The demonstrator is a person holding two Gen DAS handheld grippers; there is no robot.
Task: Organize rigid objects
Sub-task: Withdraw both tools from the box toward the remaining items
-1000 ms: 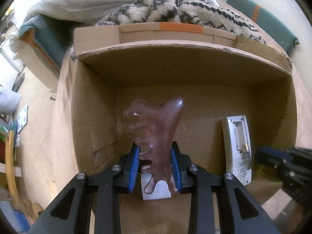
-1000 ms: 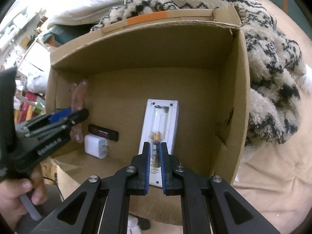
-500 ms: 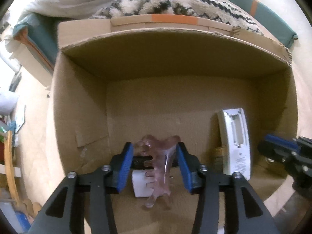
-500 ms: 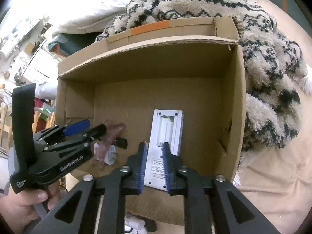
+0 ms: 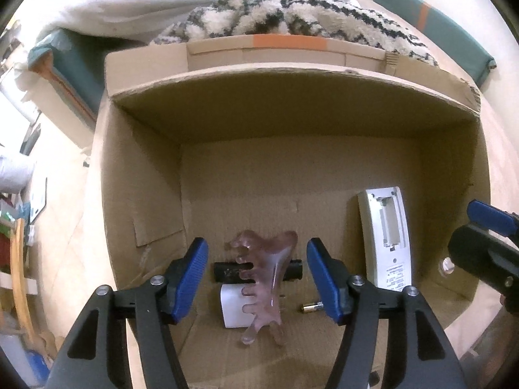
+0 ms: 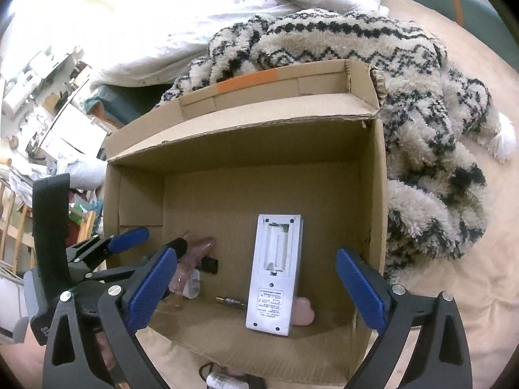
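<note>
An open cardboard box (image 5: pixel 292 97) (image 6: pixel 246 142) lies on the bed. Inside, a pink comb-shaped scraper (image 5: pixel 264 278) rests on a white charger (image 5: pixel 232 309) and a black stick (image 5: pixel 223 270). A small battery (image 5: pixel 311 307) (image 6: pixel 231 301) lies beside them. A white remote (image 5: pixel 387 236) (image 6: pixel 275 272), back side up with its battery bay open, lies at the right. My left gripper (image 5: pixel 258 280) is open above the scraper. My right gripper (image 6: pixel 256 295) is open over the remote. A pink object (image 6: pixel 303 316) peeks out beside the remote.
A patterned fuzzy blanket (image 6: pixel 421 129) lies behind and right of the box, with white bedding (image 6: pixel 227 16) behind. A small white bottle (image 6: pixel 220 381) lies in front of the box. Cluttered shelves (image 6: pixel 29 97) stand at the left.
My left gripper opened and dropped the pink scraper onto the charger. My right gripper opened, left the remote in the box and drew back. The battery now lies loose on the box floor.
</note>
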